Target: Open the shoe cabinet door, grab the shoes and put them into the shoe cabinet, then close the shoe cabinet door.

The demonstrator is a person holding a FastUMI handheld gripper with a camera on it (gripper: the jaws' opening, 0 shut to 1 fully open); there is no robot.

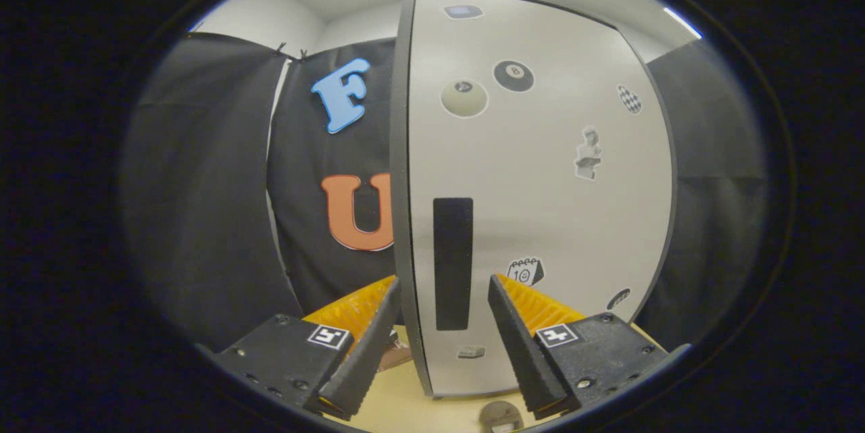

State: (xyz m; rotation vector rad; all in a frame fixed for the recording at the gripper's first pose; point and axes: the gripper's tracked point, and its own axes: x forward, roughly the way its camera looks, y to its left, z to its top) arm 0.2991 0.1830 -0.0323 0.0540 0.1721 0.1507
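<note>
Claw (442, 345) stands wide at the bottom centre of the frame, its fingers on both sides of the dark handle (452, 263) on the shoe cabinet door (540, 203). If it closes off the handle, I think the fingers may slip and the door stays shut.

Pale tabletop (399, 399), shoe cabinet (540, 217) standing on it

We are in a makeshift test booth inside a plain room: black cloth (203, 203) hangs as walls, clipped along its top, with white walls (257, 17) and ceiling above. A pale cabinet door (540, 217) dotted with stickers (513, 75) stands on a light wooden tabletop (405, 399).
</note>
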